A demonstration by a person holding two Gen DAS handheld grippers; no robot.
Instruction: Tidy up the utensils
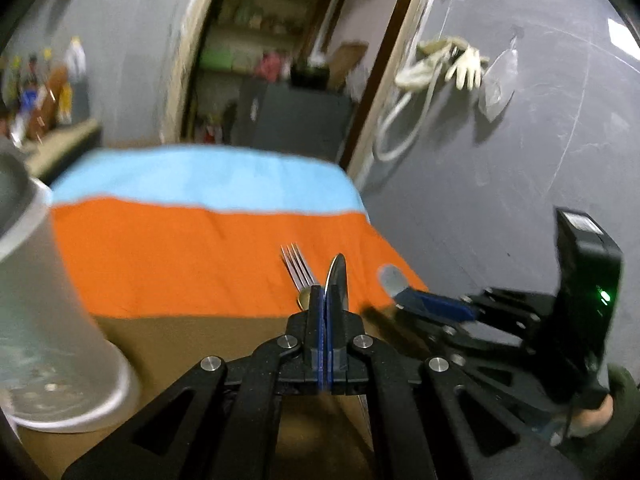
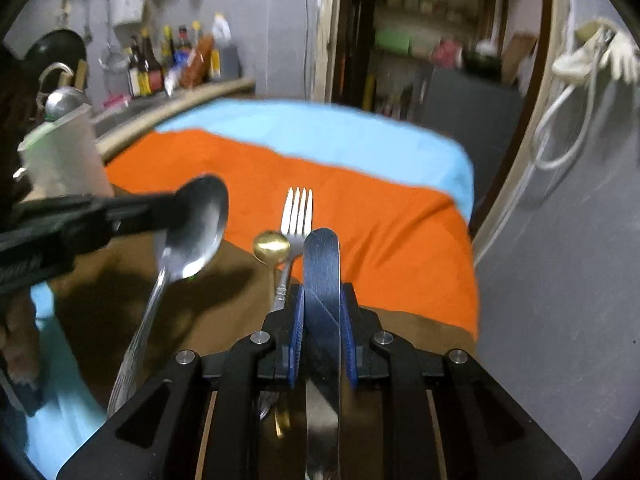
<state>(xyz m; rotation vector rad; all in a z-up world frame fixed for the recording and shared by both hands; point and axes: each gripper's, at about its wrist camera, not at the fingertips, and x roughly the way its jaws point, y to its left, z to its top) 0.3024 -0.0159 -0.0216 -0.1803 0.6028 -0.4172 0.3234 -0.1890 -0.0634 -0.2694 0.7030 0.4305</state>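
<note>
In the left wrist view my left gripper (image 1: 325,300) is shut on a silver spoon (image 1: 337,274), seen edge-on and sticking up between the pads. The right wrist view shows that spoon (image 2: 196,228) held at its neck by the left gripper (image 2: 180,208), raised above the cloth. My right gripper (image 2: 322,304) is shut on a table knife (image 2: 322,264), blade pointing forward. Its rounded tip (image 1: 391,276) shows in the left view ahead of the right gripper (image 1: 416,300). A fork (image 2: 298,216) and a small gold spoon (image 2: 272,246) lie side by side on the cloth just ahead.
The table wears an orange, light blue and brown cloth (image 2: 380,220). A tall white cup (image 1: 60,320) stands at the left, close beside my left gripper. Bottles (image 2: 168,64) line a counter at the back left. A grey wall is at the right.
</note>
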